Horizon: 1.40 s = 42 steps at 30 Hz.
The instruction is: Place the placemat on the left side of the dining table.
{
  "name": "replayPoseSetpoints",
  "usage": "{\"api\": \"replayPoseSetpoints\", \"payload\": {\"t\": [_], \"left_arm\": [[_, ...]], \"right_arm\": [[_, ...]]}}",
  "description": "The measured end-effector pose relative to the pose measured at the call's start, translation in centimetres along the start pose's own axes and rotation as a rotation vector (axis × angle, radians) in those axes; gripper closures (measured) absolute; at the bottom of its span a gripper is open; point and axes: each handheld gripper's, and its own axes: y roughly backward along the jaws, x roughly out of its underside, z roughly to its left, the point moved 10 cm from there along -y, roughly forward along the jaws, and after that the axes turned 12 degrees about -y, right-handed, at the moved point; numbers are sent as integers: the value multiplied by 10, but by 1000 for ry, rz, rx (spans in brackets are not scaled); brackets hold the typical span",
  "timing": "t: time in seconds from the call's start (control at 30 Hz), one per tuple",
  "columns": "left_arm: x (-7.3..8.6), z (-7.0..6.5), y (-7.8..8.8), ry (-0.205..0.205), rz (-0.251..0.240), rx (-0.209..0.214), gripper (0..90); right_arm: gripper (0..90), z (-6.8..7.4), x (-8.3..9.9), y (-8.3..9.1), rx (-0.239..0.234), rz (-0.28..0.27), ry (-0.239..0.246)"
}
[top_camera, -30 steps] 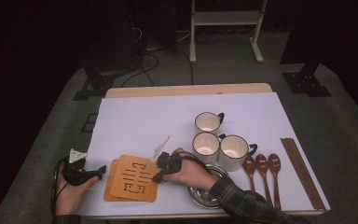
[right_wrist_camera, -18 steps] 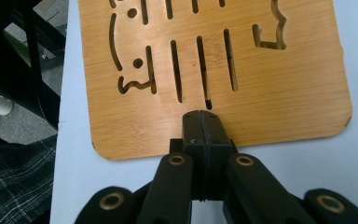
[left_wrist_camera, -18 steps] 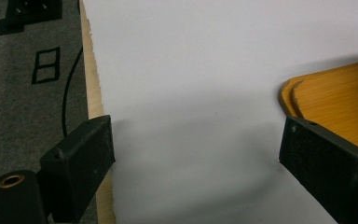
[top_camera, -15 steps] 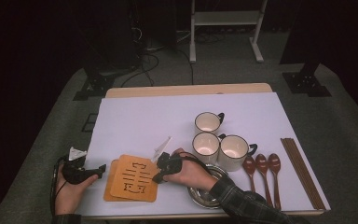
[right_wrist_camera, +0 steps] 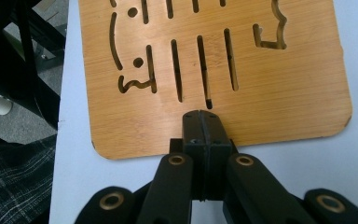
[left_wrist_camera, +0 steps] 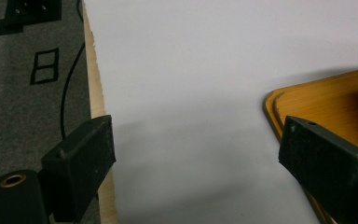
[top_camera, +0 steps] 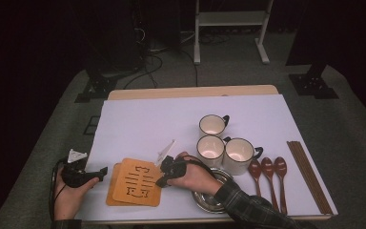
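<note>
A carved bamboo trivet (top_camera: pixel 138 183) tops a small stack at the lower left of the white-covered desk (top_camera: pixel 138 124). The right claw (top_camera: pixel 162 181), clenched and empty, rests at its near edge; the left claw (top_camera: pixel 102 171) waits released beside the stack. The likely next move: part the jaws to grip the top trivet.

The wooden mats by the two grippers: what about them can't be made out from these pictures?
- How many wooden mats are stacked: high view, the top one covers the rest.
- Whether the shut right gripper pinches the top mat's edge or just rests on it: right gripper view, the jaws cover that spot.
- The mat's far side: left gripper view, cut off by the picture's edge and the open left gripper.
</note>
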Motion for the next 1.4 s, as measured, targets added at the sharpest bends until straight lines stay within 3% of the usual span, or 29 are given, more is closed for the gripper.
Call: {"api": "replayPoseSetpoints", "payload": {"t": [0.27, 1.4], "left_arm": [[-6, -5, 6, 19, -24, 27, 101], [-29, -30, 23, 18, -95, 116, 137]], "right_arm": [[896, 0, 1, 0, 0, 3, 5], [896, 0, 2, 0, -10, 1, -7]]}}
